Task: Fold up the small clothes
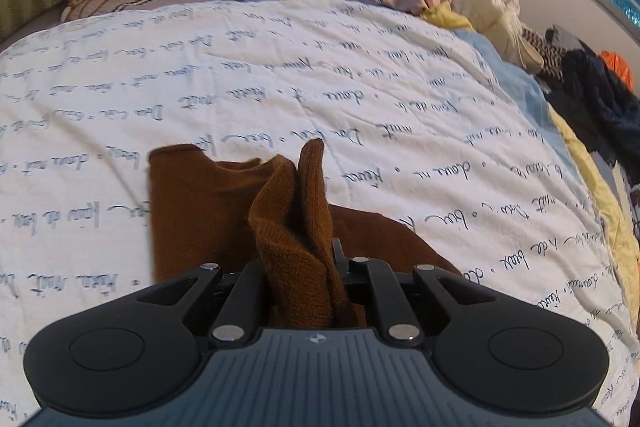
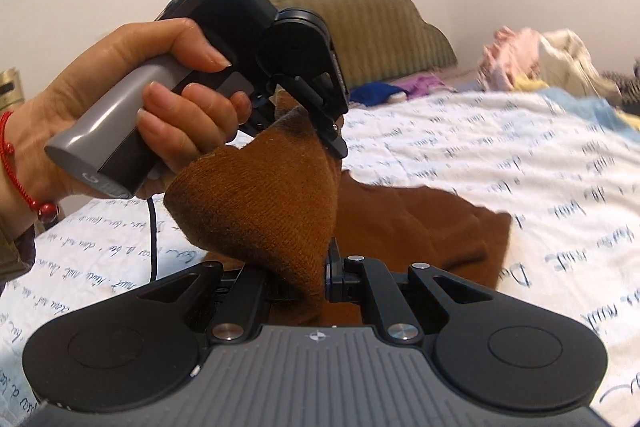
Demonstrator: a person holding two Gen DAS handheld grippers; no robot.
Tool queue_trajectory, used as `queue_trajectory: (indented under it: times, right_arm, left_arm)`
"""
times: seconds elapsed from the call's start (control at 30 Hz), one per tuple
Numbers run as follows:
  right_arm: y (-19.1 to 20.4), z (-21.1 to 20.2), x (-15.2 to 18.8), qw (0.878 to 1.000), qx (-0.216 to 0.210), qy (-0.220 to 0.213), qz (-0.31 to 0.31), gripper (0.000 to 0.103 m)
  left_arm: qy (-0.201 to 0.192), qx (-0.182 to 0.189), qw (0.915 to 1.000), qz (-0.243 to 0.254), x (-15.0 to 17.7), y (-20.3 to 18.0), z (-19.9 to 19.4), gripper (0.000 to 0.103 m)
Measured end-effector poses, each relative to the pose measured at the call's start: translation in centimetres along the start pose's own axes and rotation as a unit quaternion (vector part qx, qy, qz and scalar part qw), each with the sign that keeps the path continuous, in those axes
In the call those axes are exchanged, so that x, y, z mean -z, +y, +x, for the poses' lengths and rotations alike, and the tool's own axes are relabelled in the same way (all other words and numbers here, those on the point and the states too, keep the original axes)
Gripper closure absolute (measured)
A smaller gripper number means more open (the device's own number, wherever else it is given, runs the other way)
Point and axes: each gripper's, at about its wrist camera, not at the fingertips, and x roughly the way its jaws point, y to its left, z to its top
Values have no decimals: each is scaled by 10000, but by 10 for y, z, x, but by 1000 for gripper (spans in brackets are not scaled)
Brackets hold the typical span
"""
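on the white script-printed quilt (image 1: pixel 360 75) (laundry piled along its far edge), my left gripper (image 1: pixel 304 267) and right gripper (image 2: pixel 320 279) each pinch the brown knit garment (image 1: pixel 192 211) tight.

Your left tongs (image 1: pixel 310 251) were clamped shut on a bunched fold of the brown knit (image 1: pixel 292 211), pointing steeply down, the fabric standing up between the jaws. Your left hand (image 2: pixel 160 99) wrapped the grey handle, thumb along the top, fingers (image 2: pixel 192 107) curled beneath, a red cord bracelet at the wrist. Your right tongs (image 2: pixel 316 279) were closed too, pinching another fold of the knit and aimed only slightly downward. The two tongs sat close together, the left just above and beyond the right.
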Motion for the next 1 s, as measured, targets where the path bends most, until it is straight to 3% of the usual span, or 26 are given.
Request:
queue_trajectory:
  times: [0.33,0.4,0.43,0.53,0.57,0.63,0.8,1.0]
  right_arm:
    - [-48,16,13,9928,-226,452,1087,91]
    - [-58,19,16,9884,-325,533,1381,90]
    - [-62,20,18,9863,-373,569,1503,90]
    - [-70,25,23,9810,-470,669,1757,89]
    - [-72,27,24,9796,-496,693,1822,88]
    - [-74,29,26,9773,-527,721,1921,88]
    - [-79,30,28,9735,-595,767,2070,87]
    - [-89,31,25,9653,-721,867,2354,82]
  left_arm:
    - [238,-191,9987,399,6,-37,46,88]
    - [242,-117,9989,381,6,-38,51,80]
    - [232,-86,9990,362,5,-38,52,71]
    - [56,33,9995,323,3,-38,50,30]
    - [-110,15,9996,273,2,-37,45,23]
    - [-400,-42,9989,250,-1,-35,35,22]
    - [-685,-308,9966,333,3,-22,7,22]
    - [-977,-645,9888,928,56,3,-34,22]
